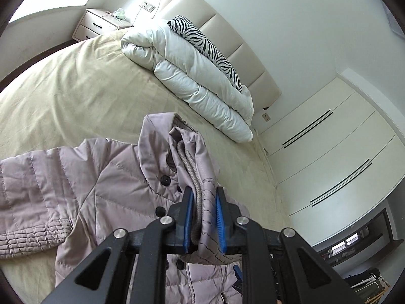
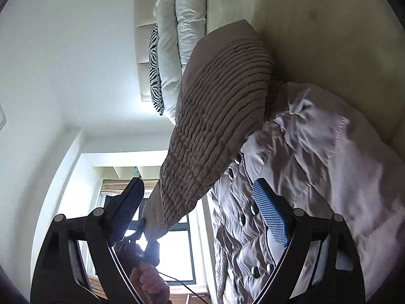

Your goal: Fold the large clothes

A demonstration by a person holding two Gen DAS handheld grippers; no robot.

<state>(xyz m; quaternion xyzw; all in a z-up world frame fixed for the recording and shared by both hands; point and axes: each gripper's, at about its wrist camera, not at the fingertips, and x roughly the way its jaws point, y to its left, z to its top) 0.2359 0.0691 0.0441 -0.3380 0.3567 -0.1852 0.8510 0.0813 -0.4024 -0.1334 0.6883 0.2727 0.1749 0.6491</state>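
A mauve quilted jacket (image 1: 83,185) with black buttons lies on the beige bed (image 1: 76,83). My left gripper (image 1: 204,197) is shut on the jacket's sleeve cuff (image 1: 202,177), with its ribbed inner knit showing between the blue pads. In the right wrist view the same lifted sleeve (image 2: 217,116) hangs across the frame, its ribbed cuff end held by the other gripper (image 2: 146,230) at lower left. My right gripper (image 2: 200,200) is open, its pads either side of the sleeve, not touching it. The jacket body (image 2: 316,172) lies beyond.
A folded white duvet (image 1: 197,81) and a zebra pillow (image 1: 207,45) lie against the headboard. A nightstand (image 1: 98,22) stands at the far corner. White wardrobe doors (image 1: 329,152) line the right side. A window (image 2: 174,253) shows behind the right gripper.
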